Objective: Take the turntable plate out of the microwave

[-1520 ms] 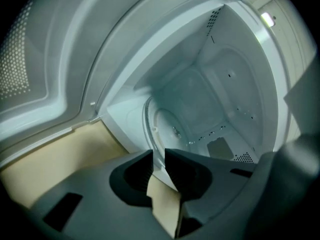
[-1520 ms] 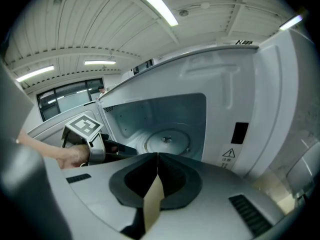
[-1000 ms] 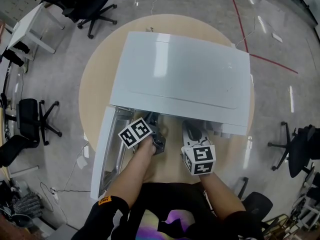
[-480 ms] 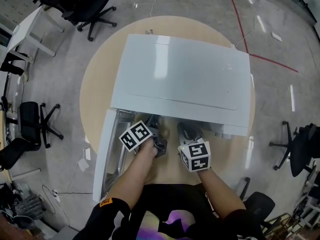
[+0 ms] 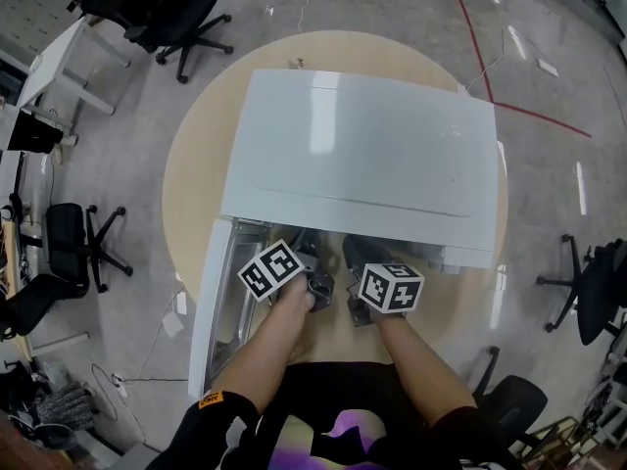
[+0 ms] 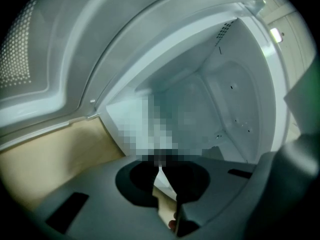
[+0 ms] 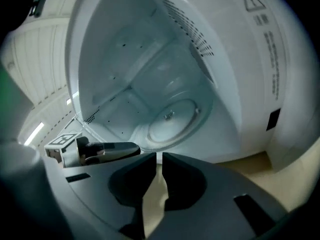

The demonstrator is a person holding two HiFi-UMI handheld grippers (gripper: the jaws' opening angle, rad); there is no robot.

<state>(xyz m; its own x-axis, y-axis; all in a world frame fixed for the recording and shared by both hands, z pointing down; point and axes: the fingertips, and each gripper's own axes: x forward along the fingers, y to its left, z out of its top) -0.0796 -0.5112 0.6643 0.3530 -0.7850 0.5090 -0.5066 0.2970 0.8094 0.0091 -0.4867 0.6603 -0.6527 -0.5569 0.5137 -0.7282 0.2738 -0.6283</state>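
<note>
The microwave (image 5: 362, 145) stands on a round worktop (image 5: 186, 174). Its door (image 5: 208, 306) is swung open at the microwave's front left. The plate (image 7: 172, 120) lies flat on the microwave's cavity floor, and nothing touches it. Both grippers hover side by side just in front of the microwave's opening, pointing in. The left hand-held gripper (image 6: 160, 165) has its jaws drawn narrow, the tips all but meeting, with nothing between them. The right hand-held gripper (image 7: 160, 156) is just as narrow, with only a thin slit between its jaws. It is empty and aimed at the plate from outside the microwave's front edge.
</note>
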